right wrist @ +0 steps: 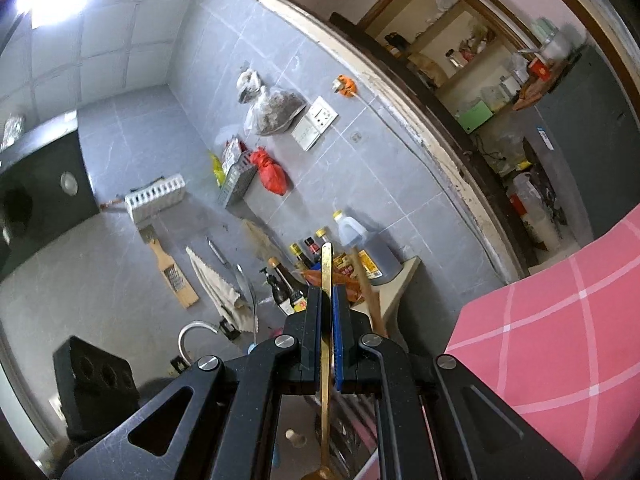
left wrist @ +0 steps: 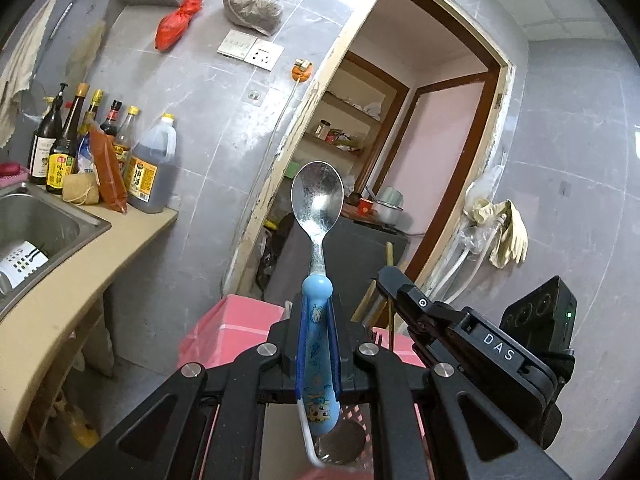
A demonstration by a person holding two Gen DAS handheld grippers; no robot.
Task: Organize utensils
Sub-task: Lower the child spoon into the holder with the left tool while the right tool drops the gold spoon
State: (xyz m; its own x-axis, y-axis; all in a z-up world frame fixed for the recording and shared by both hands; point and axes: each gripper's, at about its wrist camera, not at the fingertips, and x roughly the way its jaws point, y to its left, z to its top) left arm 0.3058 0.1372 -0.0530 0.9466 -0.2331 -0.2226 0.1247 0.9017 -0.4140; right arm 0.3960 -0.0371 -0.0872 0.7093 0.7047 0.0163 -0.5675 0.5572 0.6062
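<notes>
My left gripper (left wrist: 317,312) is shut on a spoon (left wrist: 318,200) with a blue cartoon handle; its steel bowl points up and away, held in the air beside the counter. My right gripper (right wrist: 327,300) is shut on a thin gold-coloured utensil handle (right wrist: 326,268); its lower end runs down between the jaws to a bowl shape at the frame's bottom edge. A wooden stick (right wrist: 366,288) stands just right of it. The right gripper also shows in the left wrist view (left wrist: 394,280), low at the right. A white slotted utensil holder (left wrist: 20,262) lies in the sink.
A steel sink (left wrist: 76,216) is set in the beige counter (left wrist: 80,280) at left, with sauce bottles (left wrist: 64,148) and an oil jug (left wrist: 152,164) behind. A pink checked cloth (right wrist: 560,340) covers something below. A doorway (left wrist: 420,120) opens ahead. Wall racks (right wrist: 156,196) hang above the counter.
</notes>
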